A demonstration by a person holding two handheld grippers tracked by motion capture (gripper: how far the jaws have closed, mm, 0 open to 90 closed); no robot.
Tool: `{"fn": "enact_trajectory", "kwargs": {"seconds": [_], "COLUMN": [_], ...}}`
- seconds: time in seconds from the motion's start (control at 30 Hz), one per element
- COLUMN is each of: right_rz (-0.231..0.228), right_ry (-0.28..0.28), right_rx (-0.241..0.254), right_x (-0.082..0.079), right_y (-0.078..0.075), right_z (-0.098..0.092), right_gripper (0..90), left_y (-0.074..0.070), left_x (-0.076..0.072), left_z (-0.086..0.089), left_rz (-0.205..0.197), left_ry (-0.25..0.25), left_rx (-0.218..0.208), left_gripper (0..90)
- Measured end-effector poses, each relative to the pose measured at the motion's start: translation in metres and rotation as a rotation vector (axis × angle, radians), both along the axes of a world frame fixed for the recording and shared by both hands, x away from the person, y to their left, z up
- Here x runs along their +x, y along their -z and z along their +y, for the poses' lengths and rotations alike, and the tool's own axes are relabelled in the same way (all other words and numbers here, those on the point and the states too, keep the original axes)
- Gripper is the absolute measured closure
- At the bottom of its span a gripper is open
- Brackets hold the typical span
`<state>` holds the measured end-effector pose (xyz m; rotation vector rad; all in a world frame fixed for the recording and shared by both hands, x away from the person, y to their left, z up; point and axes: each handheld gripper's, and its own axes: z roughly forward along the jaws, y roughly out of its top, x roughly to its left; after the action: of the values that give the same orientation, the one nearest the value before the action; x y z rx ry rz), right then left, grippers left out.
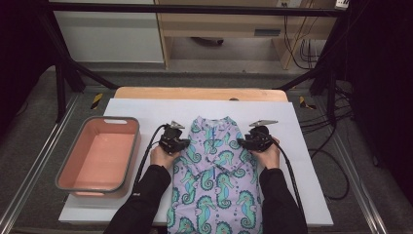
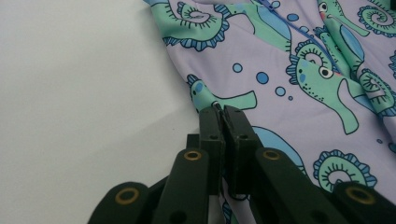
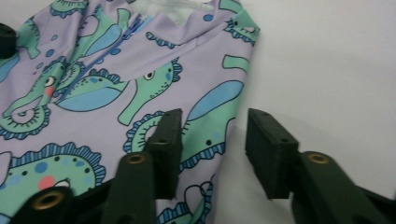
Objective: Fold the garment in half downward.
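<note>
A lilac child's garment [image 1: 216, 170] printed with green seahorses lies flat on the white sheet [image 1: 146, 109], collar away from the person and a blue zip down its front. My left gripper [image 1: 182, 144] sits at the garment's left edge. In the left gripper view its jaws [image 2: 222, 112] are shut, pinching the fabric's [image 2: 299, 70] edge. My right gripper [image 1: 242, 143] is at the garment's right edge. In the right gripper view its jaws [image 3: 212, 126] stand apart, one over the cloth [image 3: 116, 70] and one over the bare sheet, with the hem between them and the pads not pressing.
A pink tub with a grey rim [image 1: 63, 170] stands at the left of the sheet. The wooden table edge [image 1: 195, 92] shows behind the sheet. Black cables [image 1: 321, 146] trail at the right, and a dark frame borders the workspace.
</note>
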<state>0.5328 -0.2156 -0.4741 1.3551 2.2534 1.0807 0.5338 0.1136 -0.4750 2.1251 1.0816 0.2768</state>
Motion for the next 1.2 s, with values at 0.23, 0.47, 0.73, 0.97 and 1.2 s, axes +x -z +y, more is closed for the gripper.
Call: {"fn": "enact_trajectory", "kwargs": {"seconds": [0.23,0.47,0.73,0.97,1.2], "right_rz": [0.026,0.032,0.024,-0.022,-0.065], "right_ry": [-0.030,-0.043,-0.033,-0.022,-0.009], "right_rx": [-0.030,-0.040,-0.019,0.011,0.027], "right_x": [0.001,-0.001,-0.003,-0.006,-0.003], "right_y": [0.003,0.002,-0.004,-0.020,-0.039], "right_z": [0.002,0.006,0.005,0.002,0.000], "right_gripper": [68.3,80.5,86.3,87.3,87.8], "left_y": [0.000,-0.001,-0.004,-0.026,-0.058], "left_x": [0.000,0.000,0.002,0.003,0.008], "left_z": [0.000,-0.001,0.001,0.000,-0.003], "left_rz": [0.003,0.003,0.012,-0.037,-0.095], "left_ry": [0.000,-0.002,-0.005,-0.003,0.012], "left_rx": [0.000,0.004,-0.025,-0.056,-0.101], "left_gripper": [86.3,86.4,86.8,86.9,87.0]}}
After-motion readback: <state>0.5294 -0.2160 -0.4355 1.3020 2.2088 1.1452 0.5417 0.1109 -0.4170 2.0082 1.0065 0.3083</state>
